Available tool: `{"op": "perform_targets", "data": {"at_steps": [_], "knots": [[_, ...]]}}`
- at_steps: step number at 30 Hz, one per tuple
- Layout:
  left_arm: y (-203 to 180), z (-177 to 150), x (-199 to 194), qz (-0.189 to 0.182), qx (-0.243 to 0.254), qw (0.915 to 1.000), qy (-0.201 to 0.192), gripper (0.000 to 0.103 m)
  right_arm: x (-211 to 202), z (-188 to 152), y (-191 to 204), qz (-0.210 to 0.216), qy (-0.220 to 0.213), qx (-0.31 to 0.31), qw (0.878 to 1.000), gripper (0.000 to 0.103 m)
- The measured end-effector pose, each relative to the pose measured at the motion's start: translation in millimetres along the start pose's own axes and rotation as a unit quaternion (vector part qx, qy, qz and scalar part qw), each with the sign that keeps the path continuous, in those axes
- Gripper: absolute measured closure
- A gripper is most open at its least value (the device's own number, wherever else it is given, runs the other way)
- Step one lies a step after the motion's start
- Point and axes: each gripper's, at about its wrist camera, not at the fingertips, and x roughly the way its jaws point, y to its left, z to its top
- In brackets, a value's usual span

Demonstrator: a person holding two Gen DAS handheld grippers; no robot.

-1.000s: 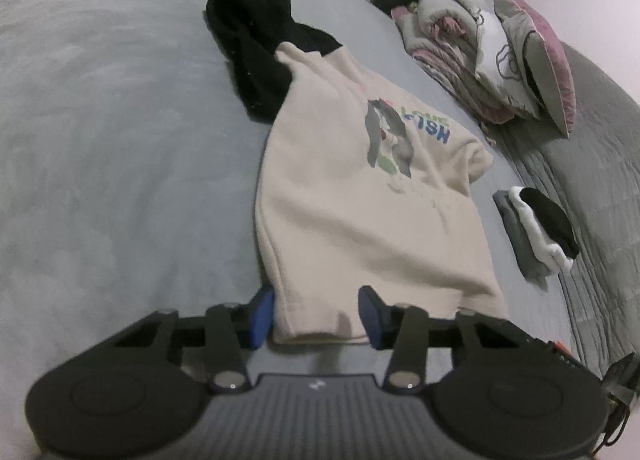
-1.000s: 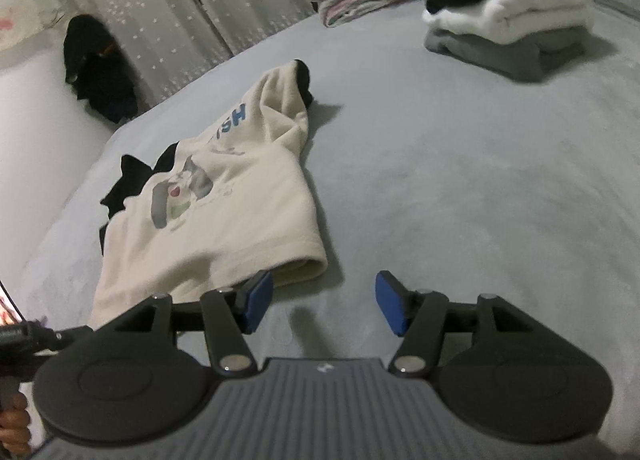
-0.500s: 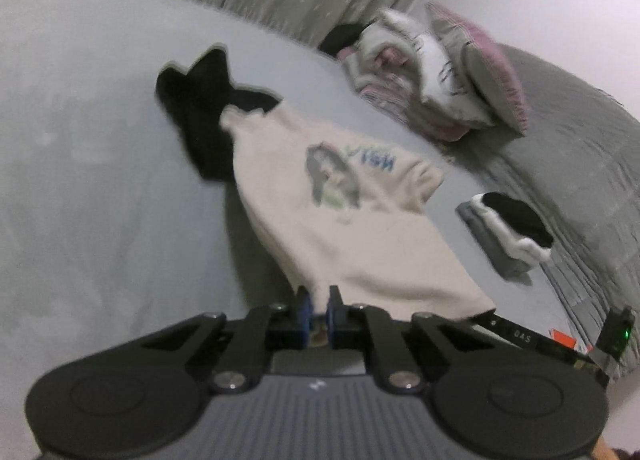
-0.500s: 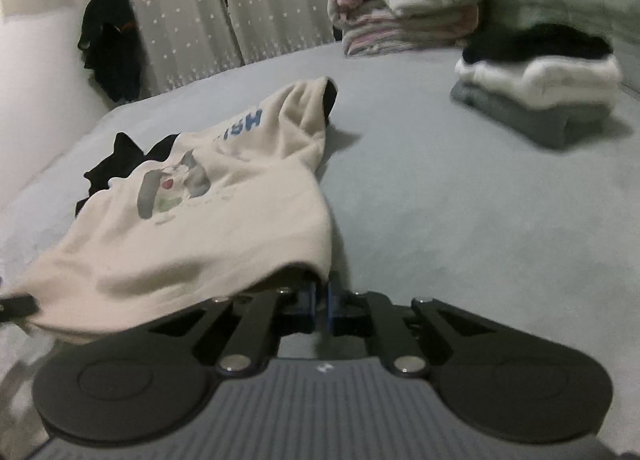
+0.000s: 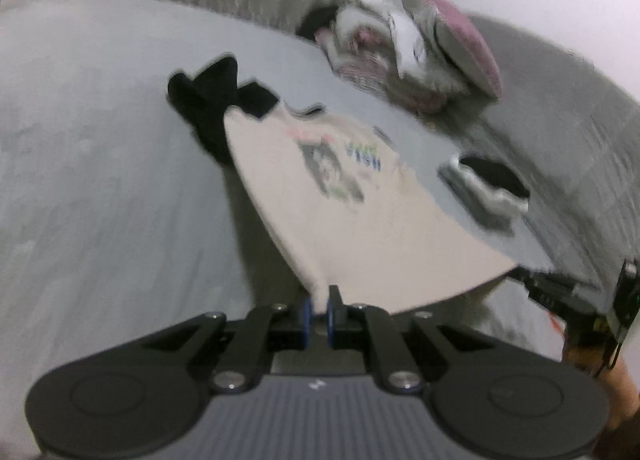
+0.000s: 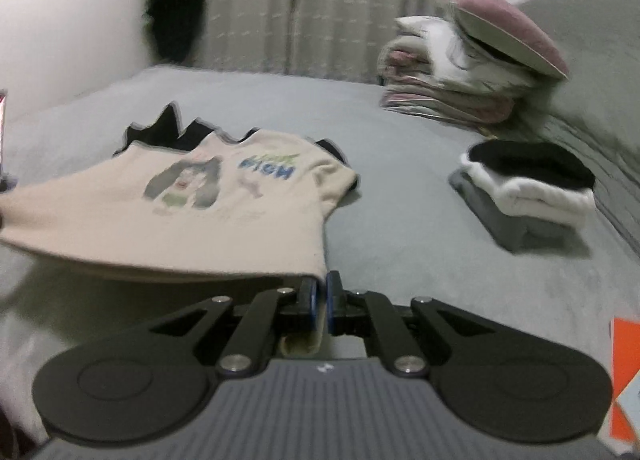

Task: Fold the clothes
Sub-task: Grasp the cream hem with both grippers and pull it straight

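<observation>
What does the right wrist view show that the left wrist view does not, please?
Only the right wrist view shows a dark garment hanging by the curtain and an orange object at the frame's right edge.

Only the left wrist view shows the right gripper from outside, at the shirt's far hem corner.

Both show the cream shirt lifted by its hem, the black garment under its far end, the folded pile, the stacked bedding and the grey bed. The left gripper is shut on the hem too.
</observation>
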Motion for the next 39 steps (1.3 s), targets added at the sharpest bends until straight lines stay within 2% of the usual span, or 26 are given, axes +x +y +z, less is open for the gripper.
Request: {"op": "perform_targets", "data": {"at_steps": [2,9,10,12,15,16,18,19,22,28,32,37,38,39], "knots": [[9,-2,1,0.005,0.007,0.9998,0.018,0.096,-8,0,2,0.003,-0.001,-0.025,1.0,0.099],[27,-9,15,0.028,0.012,0.9972,0.069,0.096,5,-9,13,0.042,0.042,-0.065,0.996,0.098],[26,-10,17,0.03,0.011,0.9969,0.072,0.096,5,-8,11,0.051,0.046,-0.056,0.996,0.096],[27,-9,19,0.031,0.005,0.9969,0.072,0.096,4,-7,8,0.07,0.054,-0.036,0.995,0.087],[31,-6,11,0.029,-0.001,0.9978,0.059,0.096,2,-3,-10,0.105,0.061,0.02,0.992,0.084],[30,-5,7,0.03,0.001,0.9981,0.053,0.096,1,-3,-17,0.118,0.062,0.041,0.99,0.082],[27,-3,1,0.039,0.01,0.9983,0.042,0.096,-2,-4,-29,0.139,0.062,0.082,0.985,0.054],[26,-3,0,0.047,0.017,0.998,0.037,0.096,-2,-4,-34,0.146,0.059,0.101,0.982,0.051],[26,-4,0,0.082,0.036,0.9954,0.034,0.096,-3,-6,-44,0.162,0.057,0.145,0.974,0.051],[32,-6,6,0.097,0.034,0.9936,0.047,0.096,9,-9,-60,0.173,0.061,0.242,0.953,0.051],[35,-7,8,0.098,0.029,0.9935,0.051,0.095,30,-18,-65,0.172,0.09,0.304,0.933,0.051],[38,-11,14,0.1,0.029,0.9926,0.061,0.095,48,-28,-52,0.156,0.104,0.323,0.928,0.059],[38,-11,16,0.102,0.031,0.9923,0.063,0.095,52,-30,-50,0.152,0.106,0.327,0.927,0.063],[37,-12,18,0.104,0.032,0.992,0.065,0.095,50,-29,-46,0.143,0.107,0.313,0.933,0.073]]}}
